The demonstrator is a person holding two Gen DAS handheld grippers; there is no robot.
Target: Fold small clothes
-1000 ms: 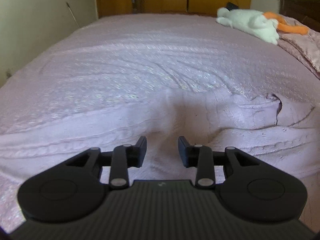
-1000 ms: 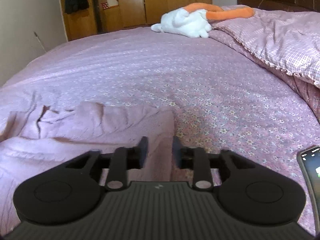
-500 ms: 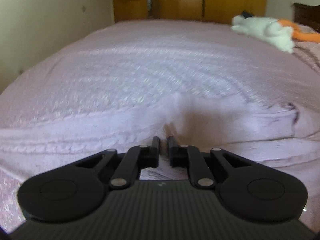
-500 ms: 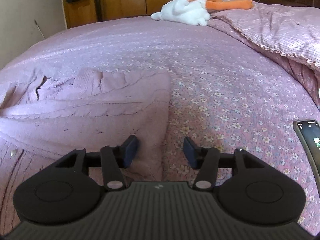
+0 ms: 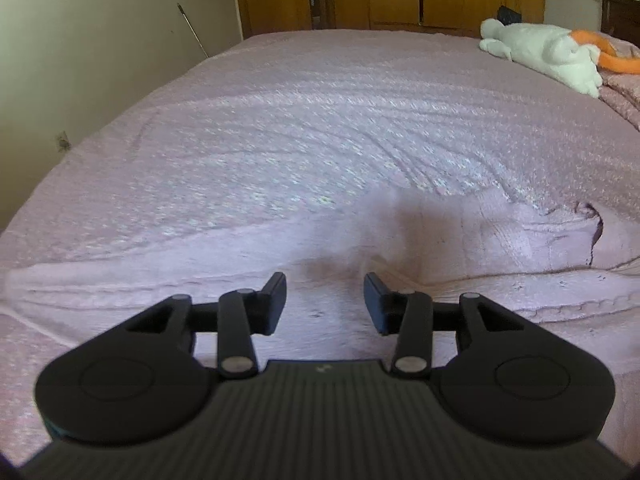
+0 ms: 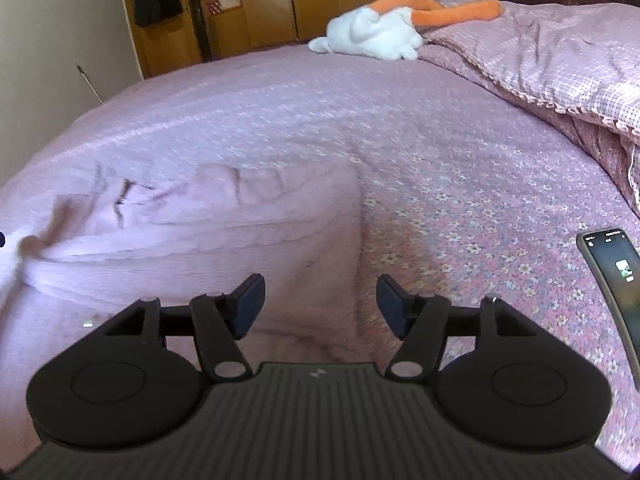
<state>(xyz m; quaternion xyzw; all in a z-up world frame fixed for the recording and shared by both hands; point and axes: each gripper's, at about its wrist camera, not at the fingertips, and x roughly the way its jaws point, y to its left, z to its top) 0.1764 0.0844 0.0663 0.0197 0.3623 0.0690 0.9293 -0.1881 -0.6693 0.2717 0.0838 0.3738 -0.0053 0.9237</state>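
A pale pink knitted garment lies spread on the bed, its neckline at the right of the left wrist view. It also shows in the right wrist view, with its right edge near the middle. My left gripper is open and empty just above the garment's near part. My right gripper is open and empty over the garment's right edge.
The bed carries a pink flowered sheet. A white and orange plush toy lies at the far end, and also shows in the left wrist view. A checked quilt is heaped at the right. A phone lies at the right edge.
My left gripper shut on the garment half a second ago and has now opened and let go. My right gripper has opened wider. Both views have shifted slightly.
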